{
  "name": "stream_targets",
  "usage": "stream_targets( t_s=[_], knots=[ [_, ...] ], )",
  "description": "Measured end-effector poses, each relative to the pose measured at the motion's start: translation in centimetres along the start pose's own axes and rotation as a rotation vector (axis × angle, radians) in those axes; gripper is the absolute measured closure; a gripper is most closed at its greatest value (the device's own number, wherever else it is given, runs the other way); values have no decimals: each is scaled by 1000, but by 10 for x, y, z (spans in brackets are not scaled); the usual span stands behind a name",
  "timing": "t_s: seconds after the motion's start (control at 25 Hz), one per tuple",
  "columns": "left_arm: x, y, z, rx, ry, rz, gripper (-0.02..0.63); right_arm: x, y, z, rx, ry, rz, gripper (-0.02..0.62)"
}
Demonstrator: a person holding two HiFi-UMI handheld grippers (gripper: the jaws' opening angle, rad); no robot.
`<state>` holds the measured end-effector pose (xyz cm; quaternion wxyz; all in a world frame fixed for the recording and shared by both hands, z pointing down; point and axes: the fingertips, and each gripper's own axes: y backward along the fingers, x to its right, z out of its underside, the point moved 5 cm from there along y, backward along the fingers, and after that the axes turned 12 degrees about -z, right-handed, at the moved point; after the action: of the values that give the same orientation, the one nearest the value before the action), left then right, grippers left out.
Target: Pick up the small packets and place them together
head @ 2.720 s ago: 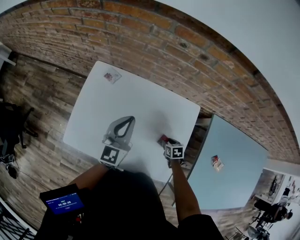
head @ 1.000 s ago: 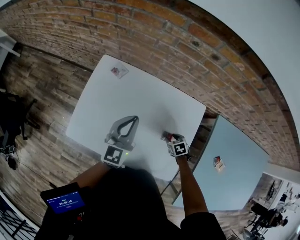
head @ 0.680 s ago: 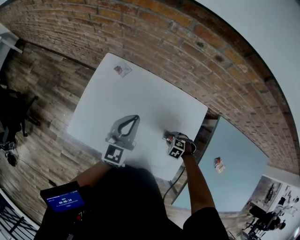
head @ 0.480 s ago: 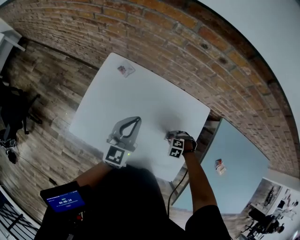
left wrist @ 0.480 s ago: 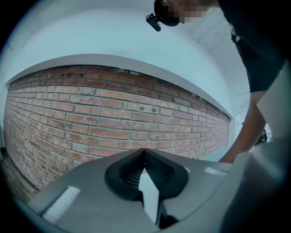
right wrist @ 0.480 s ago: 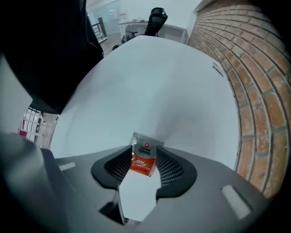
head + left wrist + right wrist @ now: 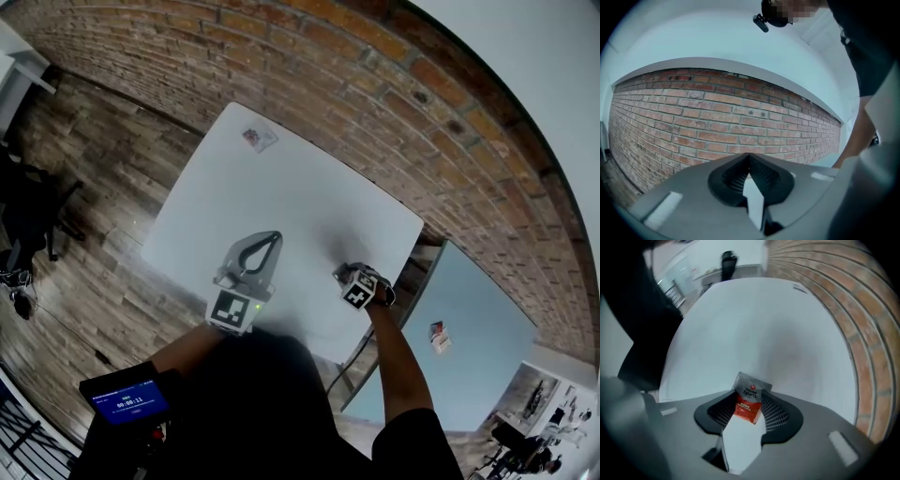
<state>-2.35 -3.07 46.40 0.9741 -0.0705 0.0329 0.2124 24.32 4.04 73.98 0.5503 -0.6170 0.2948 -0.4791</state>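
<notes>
Grasping stage: straddling the small packet point(image 7: 749, 405) near the tabletop point(image 7: 309, 187) front edge with the right gripper point(image 7: 347, 277), wide open, just narrowing slightly, not yet pinching; left gripper point(image 7: 272, 238) shut, empty; next, probably lowering, closing, carrying toward the far packet point(image 7: 260, 138).

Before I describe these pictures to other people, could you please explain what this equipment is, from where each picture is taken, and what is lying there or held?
There is no robot here: a person holds a two-jaw gripper in each hand. The head view comes from a camera on the person's head, looking down. The other two cameras ride on the grippers and look along their jaws. The left gripper is shut and empty over the white table. The right gripper points down. Its jaws, having just closed slightly, stand open around a red packet lying on the table, not gripped. A second packet lies at the far corner.
</notes>
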Motion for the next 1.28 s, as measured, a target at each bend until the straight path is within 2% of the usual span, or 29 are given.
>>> stream_targets(
  t_s=[0.12, 0.2, 0.32, 0.44, 0.6, 0.8, 0.92, 1.12, 1.2, 1.28],
  knots=[
    [2, 4, -4, 4, 5, 6, 606, 3, 5, 5, 195, -426, -16, 427],
    [2, 11, -8, 4, 5, 14, 606, 1, 13, 1, 293, -614, 17, 436],
    [5, 13, -8, 11, -1, 27, 606, 7, 17, -2, 375, -729, 81, 436],
    [8, 14, -12, 19, 3, 30, 606, 6, 21, -1, 422, -758, 69, 421],
    [9, 16, -12, 19, 17, 29, 606, 2, 41, 1, 477, -679, 53, 417],
    [9, 17, -12, 25, 7, 35, 606, -10, 56, -3, 440, -454, 38, 420],
    [10, 17, -11, 16, 29, 34, 606, -12, 53, -12, 320, -240, 84, 421],
    [2, 18, -6, -3, 52, 5, 606, -10, 28, -19, 44, 101, 116, 419],
    [-1, 19, -6, -4, 46, -5, 606, -9, 18, -17, -43, 197, 111, 418],
    [-3, 20, -6, -6, 50, -16, 606, -10, 11, -14, -84, 236, 91, 417]
  ],
)
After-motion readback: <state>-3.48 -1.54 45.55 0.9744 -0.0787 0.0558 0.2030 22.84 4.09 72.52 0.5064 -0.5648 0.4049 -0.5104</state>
